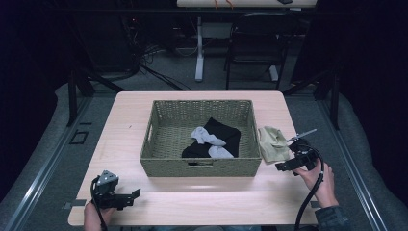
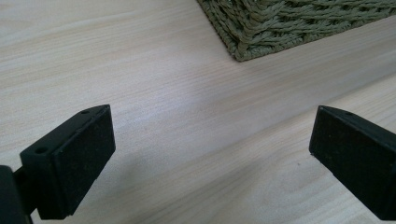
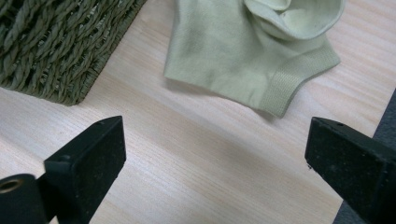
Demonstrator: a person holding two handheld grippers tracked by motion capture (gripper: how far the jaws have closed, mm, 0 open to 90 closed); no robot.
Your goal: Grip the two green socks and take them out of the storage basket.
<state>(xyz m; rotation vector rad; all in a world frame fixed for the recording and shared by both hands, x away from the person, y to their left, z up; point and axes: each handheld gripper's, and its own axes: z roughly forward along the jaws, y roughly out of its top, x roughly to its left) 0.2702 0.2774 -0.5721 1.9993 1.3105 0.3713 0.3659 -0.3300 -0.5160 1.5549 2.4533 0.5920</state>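
Resting apart-jawed, each hand-held gripper, left point(image 1: 134, 196) and right point(image 1: 280, 167), flanks the basket point(image 1: 159, 166) near a pale sock point(image 1: 273, 143).

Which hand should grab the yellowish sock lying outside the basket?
The right one. The pale yellow-green sock lies on the table right of the woven green basket, just ahead of the open right hand-held gripper. The left hand-held gripper waits across the table.
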